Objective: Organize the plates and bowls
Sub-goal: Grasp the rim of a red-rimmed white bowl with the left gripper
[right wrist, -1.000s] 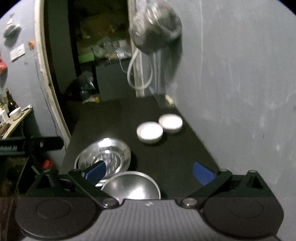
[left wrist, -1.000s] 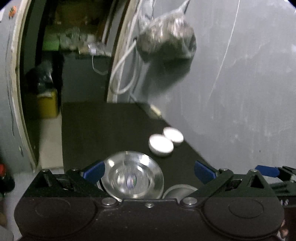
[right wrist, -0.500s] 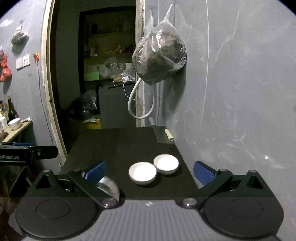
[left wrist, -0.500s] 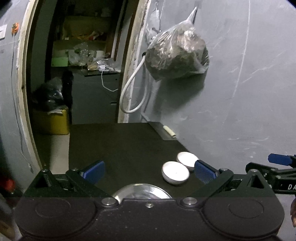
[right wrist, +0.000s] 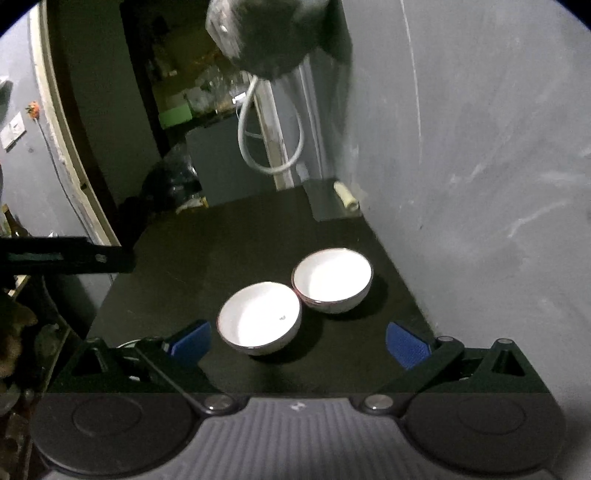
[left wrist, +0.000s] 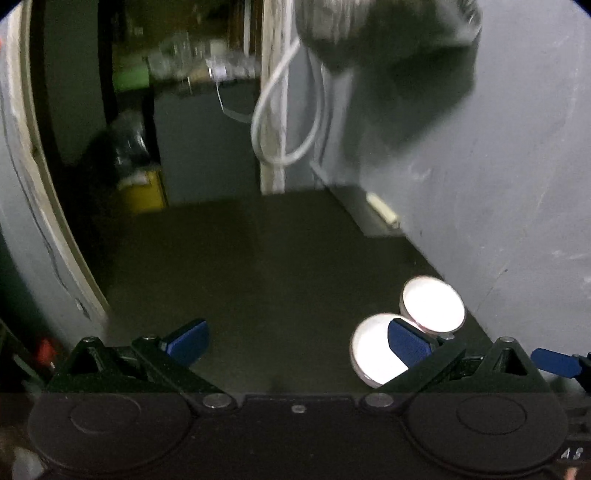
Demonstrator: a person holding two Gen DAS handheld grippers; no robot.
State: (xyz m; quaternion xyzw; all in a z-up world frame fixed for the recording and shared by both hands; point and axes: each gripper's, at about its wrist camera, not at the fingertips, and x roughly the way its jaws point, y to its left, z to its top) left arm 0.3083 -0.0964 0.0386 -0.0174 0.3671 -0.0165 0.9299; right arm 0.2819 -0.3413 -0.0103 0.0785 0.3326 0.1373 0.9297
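Both tools, left tool and right tool, gape empty above two white bowls (rims touching).

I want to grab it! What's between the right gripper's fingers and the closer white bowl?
Nothing: the right wrist view shows only bare black table between the right gripper and nearer white bowl.

Both wrist views look forward and down along open blue-tipped fingers over a dark table toward a doorway. Right view sits nearer the two white bowls, centred ahead. Left view sits further left, bowls at lower right behind its right finger. Both share table, bowls, grey wall, hanging bag.
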